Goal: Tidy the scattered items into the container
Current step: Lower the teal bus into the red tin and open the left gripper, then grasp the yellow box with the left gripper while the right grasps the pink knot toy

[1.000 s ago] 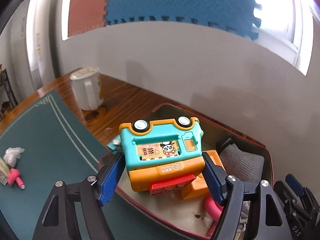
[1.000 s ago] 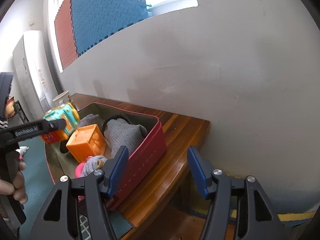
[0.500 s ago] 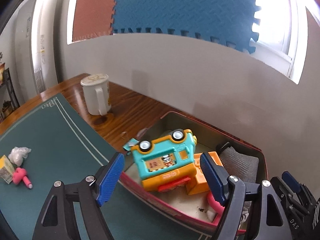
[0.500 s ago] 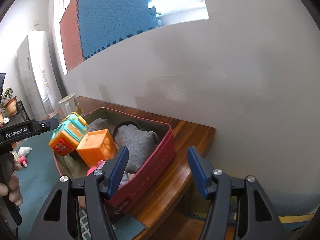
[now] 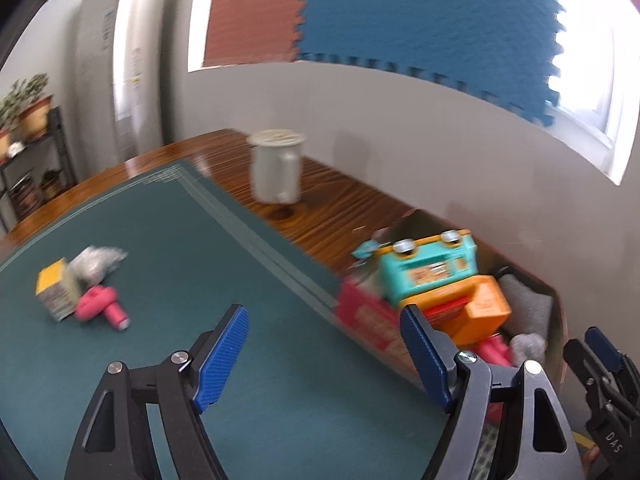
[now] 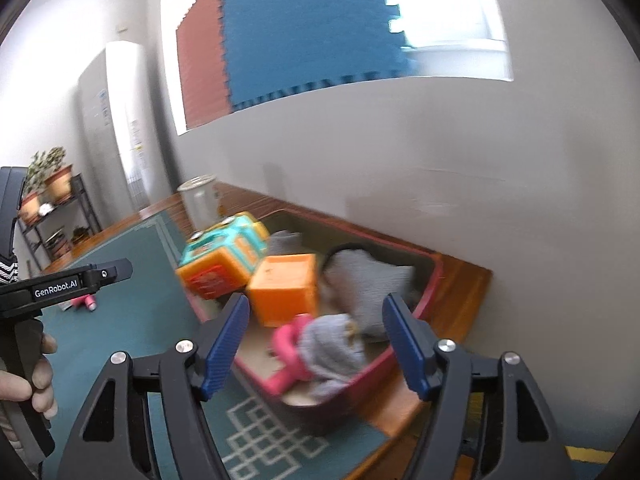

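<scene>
The black left gripper with blue pads [image 5: 324, 354] gapes wide and empty; the black right gripper [image 6: 316, 340] likewise. The teal-and-orange plastic toy bus [image 5: 430, 270] lies tilted in the red-walled container [image 5: 366, 316] at right – probably just dropped; a yellow-topped small box [image 5: 56, 294] and pink plastic toy [image 5: 100, 306] wait at left on the green mat [image 5: 168, 248] – likely next

Both wrist views sharing container [image 5: 554, 300]
</scene>
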A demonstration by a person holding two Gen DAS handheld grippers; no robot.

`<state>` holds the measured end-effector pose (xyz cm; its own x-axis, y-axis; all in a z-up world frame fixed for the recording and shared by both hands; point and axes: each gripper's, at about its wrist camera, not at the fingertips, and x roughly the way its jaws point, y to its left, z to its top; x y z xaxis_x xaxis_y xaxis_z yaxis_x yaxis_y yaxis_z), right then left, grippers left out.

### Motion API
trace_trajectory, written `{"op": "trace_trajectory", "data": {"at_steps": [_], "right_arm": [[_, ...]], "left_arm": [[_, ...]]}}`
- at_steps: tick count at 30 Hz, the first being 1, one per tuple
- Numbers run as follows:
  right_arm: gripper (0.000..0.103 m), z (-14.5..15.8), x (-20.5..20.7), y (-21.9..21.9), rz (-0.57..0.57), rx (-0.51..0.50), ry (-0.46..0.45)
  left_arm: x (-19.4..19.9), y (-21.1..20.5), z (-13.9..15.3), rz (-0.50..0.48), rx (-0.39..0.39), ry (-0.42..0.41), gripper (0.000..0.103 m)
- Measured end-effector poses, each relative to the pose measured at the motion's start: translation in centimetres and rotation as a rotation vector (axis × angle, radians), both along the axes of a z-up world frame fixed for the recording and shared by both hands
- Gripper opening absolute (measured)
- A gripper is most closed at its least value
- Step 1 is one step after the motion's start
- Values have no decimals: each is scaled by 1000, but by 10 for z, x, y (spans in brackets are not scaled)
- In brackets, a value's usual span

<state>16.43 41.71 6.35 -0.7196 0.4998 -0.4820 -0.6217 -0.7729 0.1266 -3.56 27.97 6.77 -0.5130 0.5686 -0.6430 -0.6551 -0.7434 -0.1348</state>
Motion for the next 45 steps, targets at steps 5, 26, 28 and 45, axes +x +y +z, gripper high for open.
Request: {"op": "trace_trajectory", "data": {"at_steps": [5,26,28,45], "right_arm": [[73,0,-24,-25,84,-7,-19],[76,-18,-93,-93,302,-42,-103],[76,-21,-95,-91,299,-48,-105],[78,-26,-130,-87,329,-38,-156]], "left_arm": [[-17,-49,-7,99,7,-37,80],[-109,-193,-26,485,-1,-63,93],[-124,-192,-32,494,-10,-76,93],[-214,-173,-78,568,-100,-96,93]]}}
